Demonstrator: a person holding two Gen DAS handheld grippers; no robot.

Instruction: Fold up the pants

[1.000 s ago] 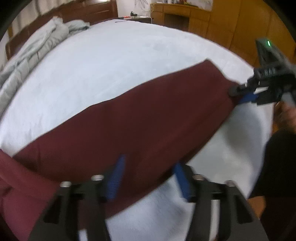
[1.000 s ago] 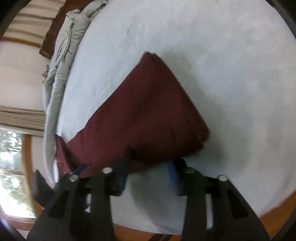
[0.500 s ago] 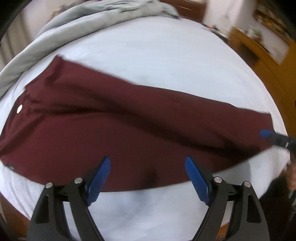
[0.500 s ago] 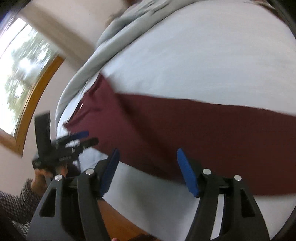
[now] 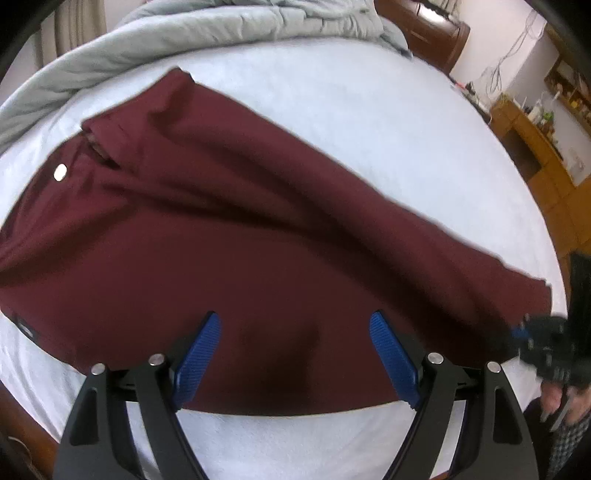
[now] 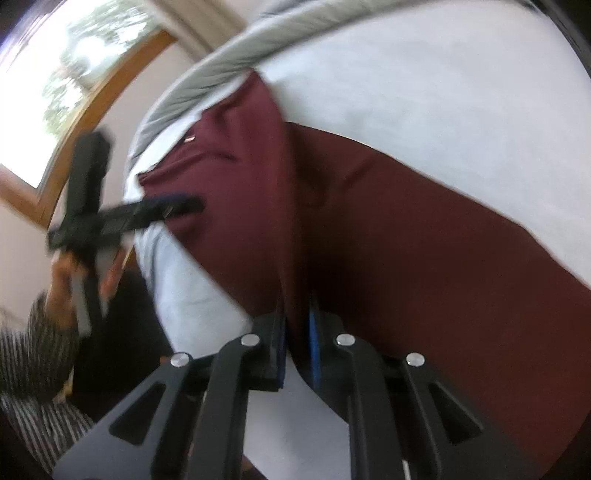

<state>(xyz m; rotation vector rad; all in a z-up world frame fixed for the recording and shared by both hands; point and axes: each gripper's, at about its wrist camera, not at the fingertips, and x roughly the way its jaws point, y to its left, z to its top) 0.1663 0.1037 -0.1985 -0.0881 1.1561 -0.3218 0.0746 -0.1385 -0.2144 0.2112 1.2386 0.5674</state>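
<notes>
Dark red pants (image 5: 240, 240) lie spread lengthwise on the white bed (image 5: 369, 110), waist with a silver button at the left, leg ends at the right. My left gripper (image 5: 295, 343) is open, its blue pads hovering over the near edge of the pants. In the right wrist view the right gripper (image 6: 295, 332) is shut on the near edge of the pants (image 6: 369, 240). The right gripper also shows blurred in the left wrist view (image 5: 546, 343) at the leg end. The left gripper shows in the right wrist view (image 6: 122, 218) over the waist end.
A grey duvet (image 5: 184, 33) is bunched along the far side of the bed. Wooden furniture (image 5: 535, 140) stands at the right. A window with a wooden frame (image 6: 74, 74) is behind the left hand. The bed's wooden edge lies near me.
The right gripper has closed on the pants' edge; it was open half a second ago. The left gripper has stayed open and moved closer over the pants. The pants now lie unfolded lengthwise.
</notes>
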